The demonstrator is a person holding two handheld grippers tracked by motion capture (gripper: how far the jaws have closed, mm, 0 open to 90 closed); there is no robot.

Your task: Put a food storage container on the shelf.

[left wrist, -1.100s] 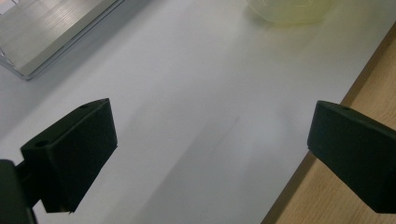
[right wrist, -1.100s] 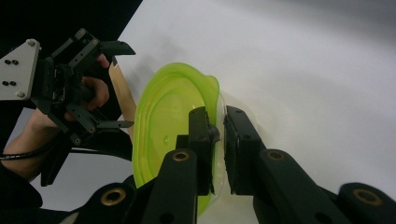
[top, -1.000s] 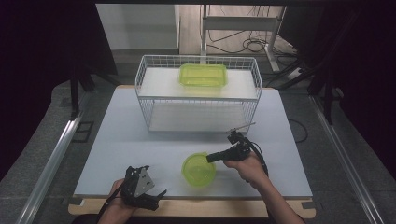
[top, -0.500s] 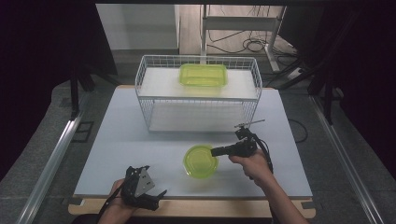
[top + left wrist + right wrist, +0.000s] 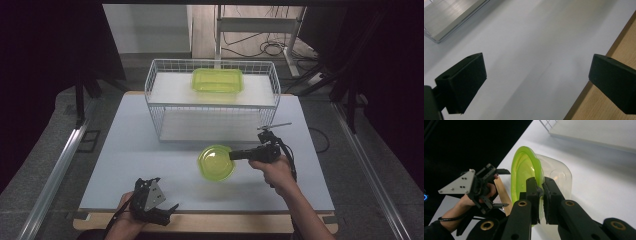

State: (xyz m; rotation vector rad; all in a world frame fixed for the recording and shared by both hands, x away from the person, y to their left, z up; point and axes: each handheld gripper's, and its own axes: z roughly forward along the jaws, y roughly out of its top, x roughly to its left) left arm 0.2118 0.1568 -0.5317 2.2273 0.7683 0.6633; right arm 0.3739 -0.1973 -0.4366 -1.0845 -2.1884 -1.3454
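A round container with a green lid (image 5: pixel 216 162) and a clear body (image 5: pixel 557 173) hangs tilted just above the white tabletop (image 5: pixel 125 150). My right gripper (image 5: pixel 234 155) is shut on its rim, with the jaws pinching the lid edge from the right (image 5: pixel 541 185). My left gripper (image 5: pixel 167 196) rests at the table's front edge and is open, with nothing between its jaws (image 5: pixel 536 75). It appears again in the right gripper view (image 5: pixel 507 188), held in a hand beyond the container.
A white wire basket rack (image 5: pixel 155 107) stands at the back of the table. A rectangular green container (image 5: pixel 217 80) sits on its top shelf. A wooden strip (image 5: pixel 225 222) runs along the front edge. Dark floor and metal rails flank the table.
The right gripper has carried the round container up off the table and a little toward the rack. The left gripper has stayed where it was.
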